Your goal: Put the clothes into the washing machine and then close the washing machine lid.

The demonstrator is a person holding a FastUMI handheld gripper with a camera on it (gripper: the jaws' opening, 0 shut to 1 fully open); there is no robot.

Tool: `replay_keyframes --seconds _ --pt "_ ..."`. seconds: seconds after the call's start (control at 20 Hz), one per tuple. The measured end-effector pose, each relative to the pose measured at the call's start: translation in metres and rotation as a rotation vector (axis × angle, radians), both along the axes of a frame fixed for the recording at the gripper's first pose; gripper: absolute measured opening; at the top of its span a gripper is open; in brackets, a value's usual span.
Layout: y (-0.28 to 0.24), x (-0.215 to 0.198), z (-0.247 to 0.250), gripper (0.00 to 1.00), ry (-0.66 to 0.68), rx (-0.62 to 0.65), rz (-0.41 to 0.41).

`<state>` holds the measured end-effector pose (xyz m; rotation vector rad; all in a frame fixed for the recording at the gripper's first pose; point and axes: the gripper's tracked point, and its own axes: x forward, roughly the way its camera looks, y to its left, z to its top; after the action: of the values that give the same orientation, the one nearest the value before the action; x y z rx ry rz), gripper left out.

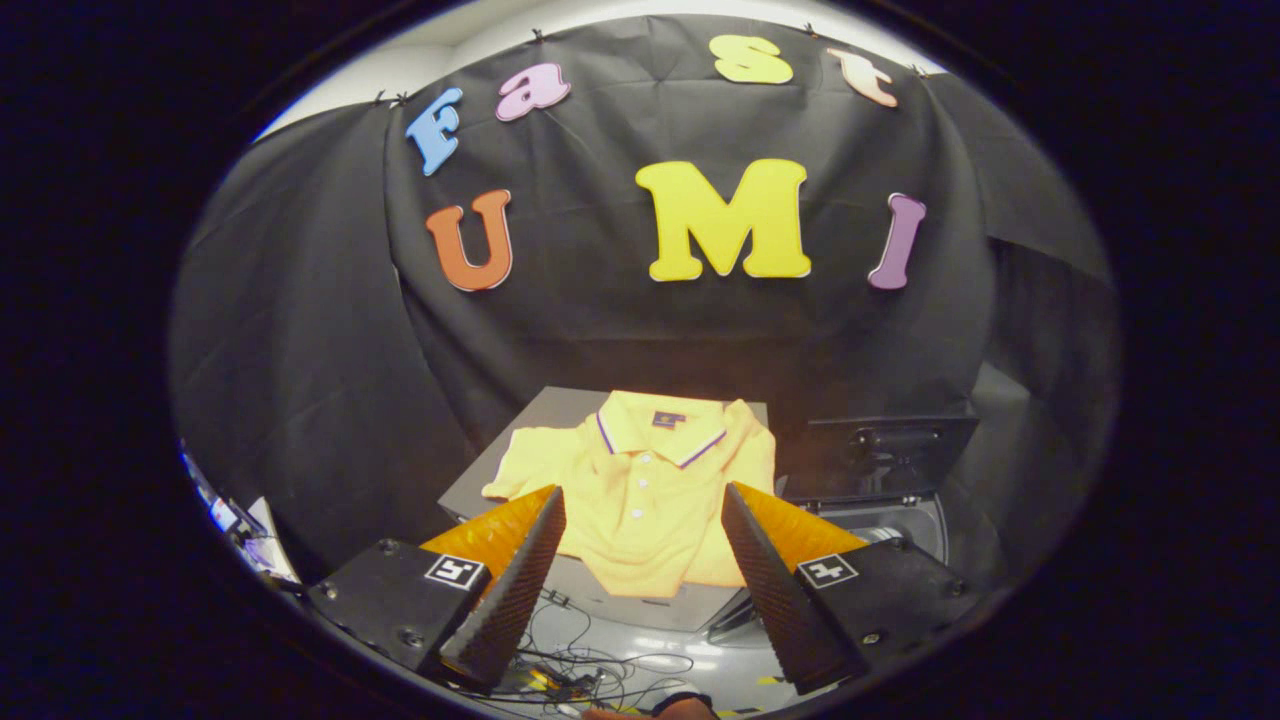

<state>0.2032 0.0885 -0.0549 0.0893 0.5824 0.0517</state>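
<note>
A yellow polo shirt [640,490] with a purple-striped collar lies spread flat on a grey box-like surface [560,405], its hem hanging over the near edge. My gripper [642,500] is open, well above and short of the shirt, with nothing between the fingers; the shirt shows in the gap between them. To the right of the shirt stands the washing machine [890,520], its dark lid [885,445] raised upright behind a round opening.
Black cloth walls close in the booth behind and on both sides. Loose cables [570,670] lie on the pale floor below the fingers. Some papers or packets [235,530] sit low at the left.
</note>
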Motion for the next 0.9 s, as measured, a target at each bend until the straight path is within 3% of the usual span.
replay_keyframes --seconds 0.45,0.9 --pt "0.002 0.068 -0.037 0.99 0.238 -0.001 -0.003" --pt "0.003 0.104 -0.081 0.99 0.413 -0.088 0.011"
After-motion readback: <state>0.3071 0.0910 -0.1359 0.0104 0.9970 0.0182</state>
